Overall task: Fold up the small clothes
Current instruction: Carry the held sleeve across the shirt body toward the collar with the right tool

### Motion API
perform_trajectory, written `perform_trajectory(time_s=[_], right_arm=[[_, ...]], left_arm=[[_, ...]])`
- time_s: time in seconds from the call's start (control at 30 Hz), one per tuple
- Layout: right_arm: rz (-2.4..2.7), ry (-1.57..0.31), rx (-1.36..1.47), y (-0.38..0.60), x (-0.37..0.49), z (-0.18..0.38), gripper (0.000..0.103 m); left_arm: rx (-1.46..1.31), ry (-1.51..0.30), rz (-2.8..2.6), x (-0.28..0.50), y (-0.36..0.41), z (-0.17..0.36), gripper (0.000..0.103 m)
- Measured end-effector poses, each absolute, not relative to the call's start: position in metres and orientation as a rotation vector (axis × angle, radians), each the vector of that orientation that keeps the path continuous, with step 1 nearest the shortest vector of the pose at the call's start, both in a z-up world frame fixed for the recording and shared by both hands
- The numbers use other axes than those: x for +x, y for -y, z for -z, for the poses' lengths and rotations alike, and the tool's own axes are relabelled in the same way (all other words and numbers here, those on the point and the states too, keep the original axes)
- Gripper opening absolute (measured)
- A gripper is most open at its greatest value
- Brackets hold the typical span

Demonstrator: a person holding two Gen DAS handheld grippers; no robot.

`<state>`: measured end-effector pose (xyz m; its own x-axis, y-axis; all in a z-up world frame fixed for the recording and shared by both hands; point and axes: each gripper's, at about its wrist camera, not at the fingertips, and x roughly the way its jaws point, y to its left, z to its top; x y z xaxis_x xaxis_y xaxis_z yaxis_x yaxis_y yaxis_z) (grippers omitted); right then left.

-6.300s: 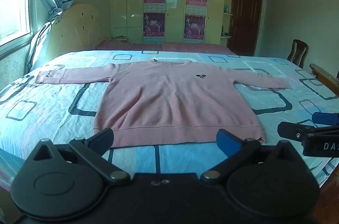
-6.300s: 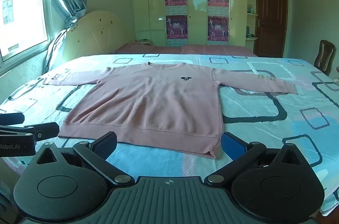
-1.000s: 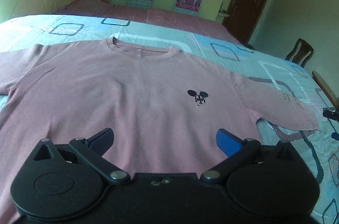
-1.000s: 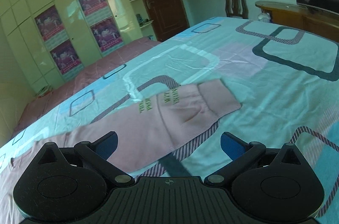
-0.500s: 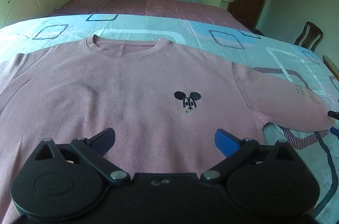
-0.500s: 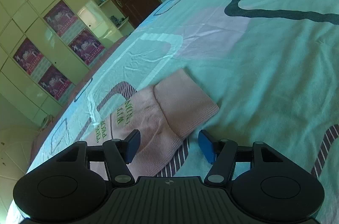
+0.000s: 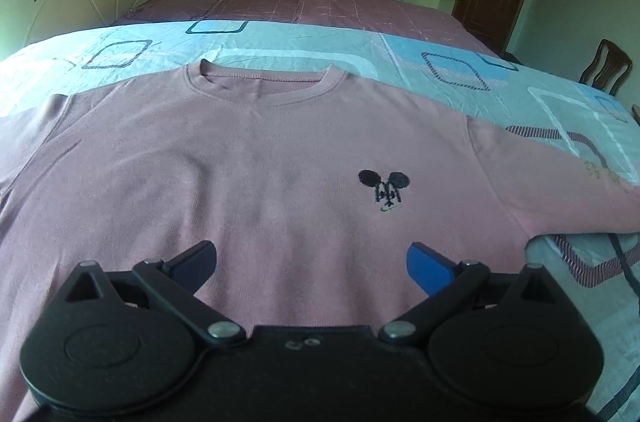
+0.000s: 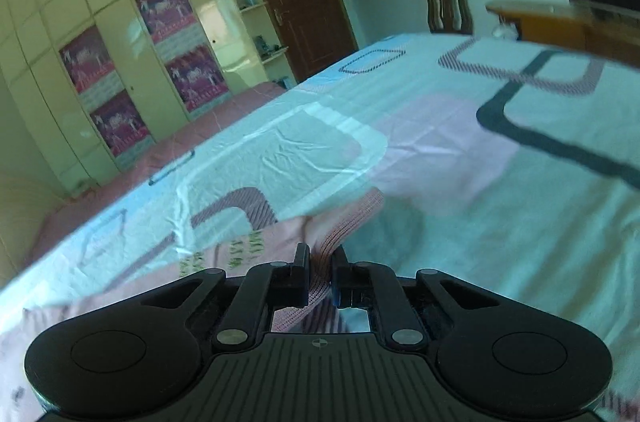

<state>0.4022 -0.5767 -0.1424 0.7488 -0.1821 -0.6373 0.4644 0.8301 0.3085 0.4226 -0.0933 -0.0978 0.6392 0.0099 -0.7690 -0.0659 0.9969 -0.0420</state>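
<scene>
Your right gripper has just been closing, and now it is pinching the cuff of the pink sweater's sleeve, where a second ago the cuff was lying loose between wide jaws. Your left gripper is hanging wide open over the sweater, which is lying flat on the bed. You are getting ready, I think, to fold that sleeve in over the chest

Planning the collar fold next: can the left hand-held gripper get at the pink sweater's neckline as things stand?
Probably yes. The left hand-held gripper is open over the sweater's chest, and nothing lies between it and the neckline.
</scene>
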Motion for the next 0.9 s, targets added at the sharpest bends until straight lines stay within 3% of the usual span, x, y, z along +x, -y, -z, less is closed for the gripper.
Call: perform_trajectory(time_s=[0.07,0.4,0.7,0.9], right_arm=[[0.393,-0.680,0.547,0.583,0.406,0.153,0.009],[0.288,-0.597,0.433,0.507,0.411,0.104,0.009],[0.046,-0.588,0.327,0.338,0.455,0.065,0.004],[-0.048,-0.621,0.196,0.216,0.489,0.077,0.004]], left_arm=[[-0.057,-0.883,-0.051,0.419,0.089,0.098,0.101],[-0.098,-0.866,-0.063,0.399,0.032,0.103,0.102],[-0.106,-0.875,0.044,0.400,-0.041,0.108,0.098],[-0.125,-0.849,0.048,0.391,-0.095,0.103,0.098]])
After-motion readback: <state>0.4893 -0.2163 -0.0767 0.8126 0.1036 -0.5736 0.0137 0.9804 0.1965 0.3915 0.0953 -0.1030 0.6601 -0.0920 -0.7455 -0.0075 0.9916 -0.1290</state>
